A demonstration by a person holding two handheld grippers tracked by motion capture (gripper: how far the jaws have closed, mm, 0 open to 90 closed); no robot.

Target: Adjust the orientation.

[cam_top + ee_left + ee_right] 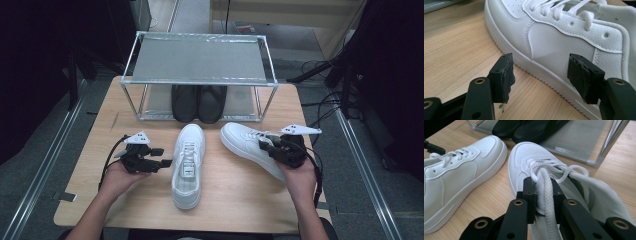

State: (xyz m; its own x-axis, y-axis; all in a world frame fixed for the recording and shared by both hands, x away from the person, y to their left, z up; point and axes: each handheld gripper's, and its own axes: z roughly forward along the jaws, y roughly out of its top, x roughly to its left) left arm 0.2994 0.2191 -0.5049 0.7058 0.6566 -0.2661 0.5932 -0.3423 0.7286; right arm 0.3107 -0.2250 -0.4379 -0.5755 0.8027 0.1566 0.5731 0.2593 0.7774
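Observation:
Two white sneakers lie on the wooden table (235, 200). The left white sneaker (189, 165) (554, 42) (454, 175) points toward the rack. My left gripper (162, 156) (544, 75) is level beside its outer side, open, with both pads apart and nothing pinched between them. The right white sneaker (245, 140) (529, 157) lies angled, toe toward the left. My right gripper (265, 146) (544, 195) is shut on its tongue and a thick white lace at the shoe's opening.
A metal-framed shoe rack (200, 60) (584, 145) stands at the back of the table. A pair of black shoes (199, 102) (529, 127) sits on its lower shelf, just behind the sneakers' toes. Bare wood runs along the front edge.

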